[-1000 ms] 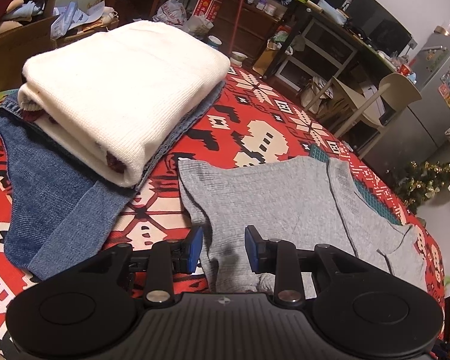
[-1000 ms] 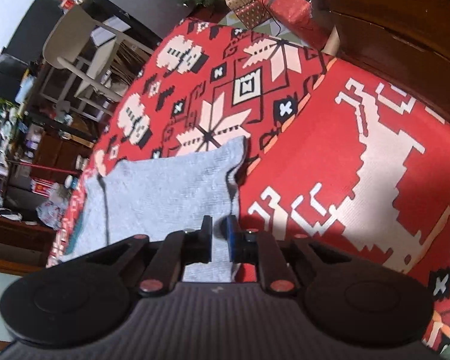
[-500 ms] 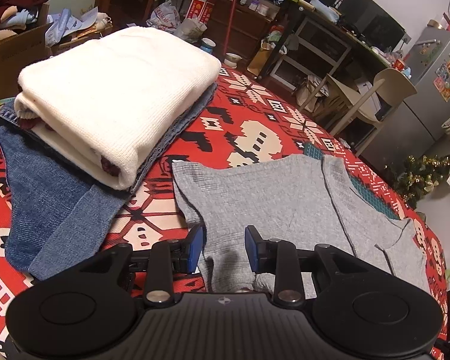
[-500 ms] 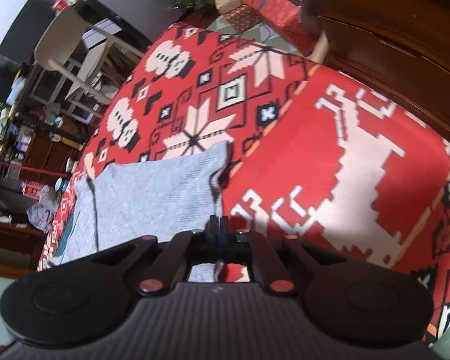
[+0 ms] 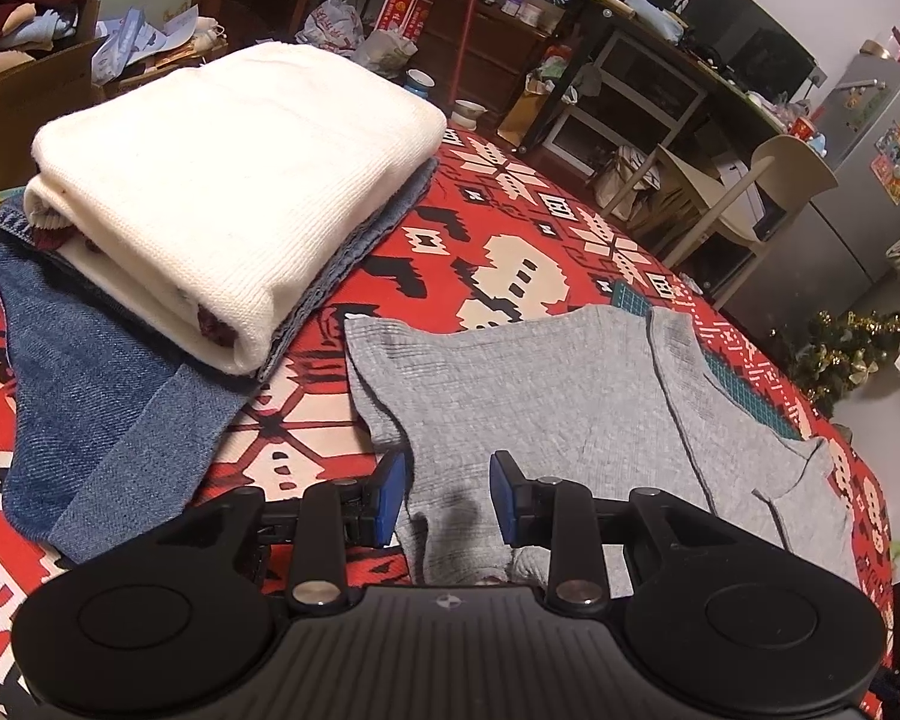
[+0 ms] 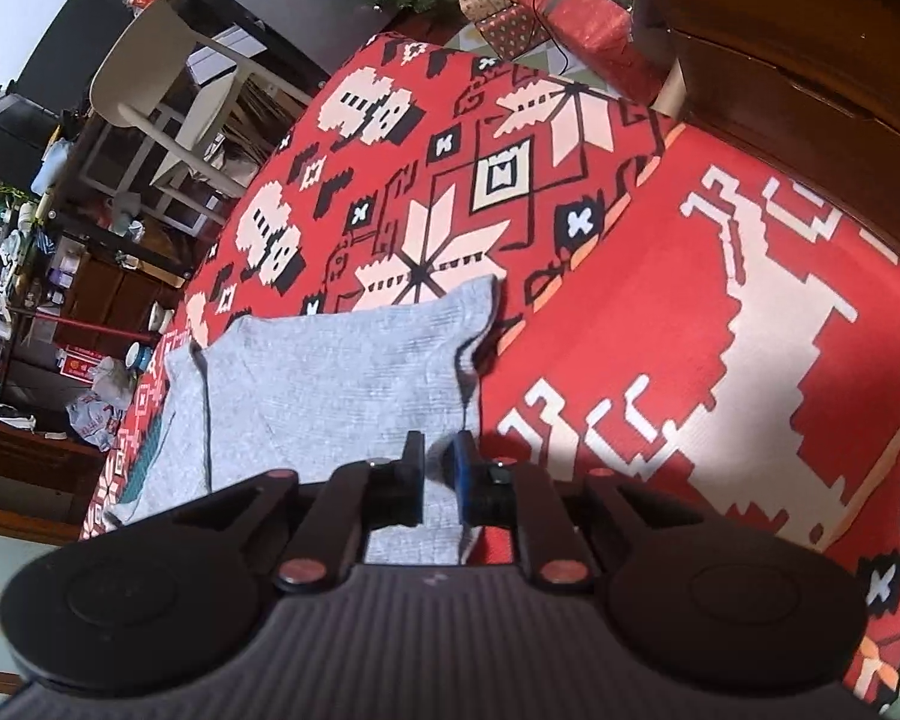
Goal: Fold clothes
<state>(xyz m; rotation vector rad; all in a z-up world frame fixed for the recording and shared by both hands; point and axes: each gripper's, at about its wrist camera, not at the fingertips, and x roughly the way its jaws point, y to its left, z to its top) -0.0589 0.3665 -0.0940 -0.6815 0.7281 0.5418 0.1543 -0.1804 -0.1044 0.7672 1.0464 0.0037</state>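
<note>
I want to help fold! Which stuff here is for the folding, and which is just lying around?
For folding:
grey top
white sweater
jeans
left tool
right tool

Just lying around:
chair
fridge
gifts

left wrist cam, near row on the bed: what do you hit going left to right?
Blue denim piece → left gripper, its open jaws astride the near edge of the grey top → rest of the grey top, running right over the red patterned blanket.
</note>
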